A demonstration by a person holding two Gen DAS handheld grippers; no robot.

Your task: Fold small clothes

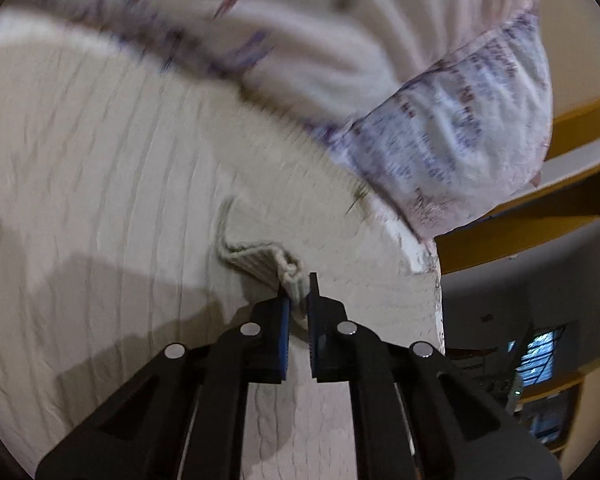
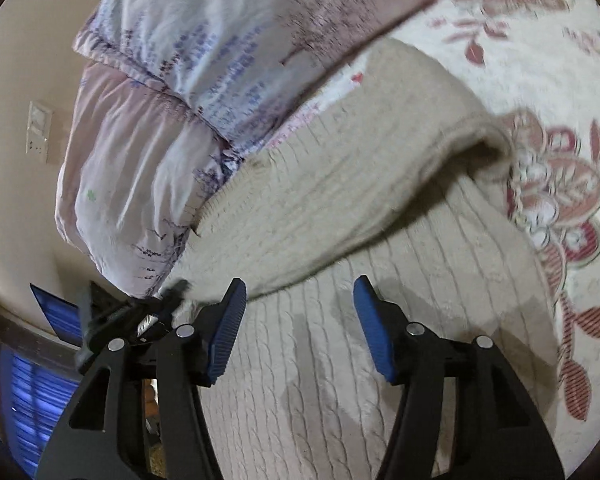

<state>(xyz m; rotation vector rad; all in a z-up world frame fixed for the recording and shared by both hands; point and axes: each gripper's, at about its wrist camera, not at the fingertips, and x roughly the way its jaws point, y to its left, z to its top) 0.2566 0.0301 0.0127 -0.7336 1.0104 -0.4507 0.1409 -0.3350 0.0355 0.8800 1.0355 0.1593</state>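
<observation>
While the left tongs point(image 1: 299, 280) were clamped on a bunched edge of the cream cable-knit sweater point(image 1: 112, 184), the right tongs point(image 2: 300, 300) hung above the same knit with their blue pads point(image 2: 370, 312) well apart, gripping nothing. That sweater lay spread on the bed's cream floral blanket point(image 2: 556, 80), one part folded over itself, its far edge touching a pale lilac printed pillow point(image 2: 188, 60).

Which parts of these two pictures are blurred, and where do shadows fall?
Left wrist view: the printed pale quilt is smeared by motion; the cream cable-knit sweater carries a grey shadow at lower left. Right wrist view: the floral bedspread is blurred; gripper shadows darken the sweater.
</observation>
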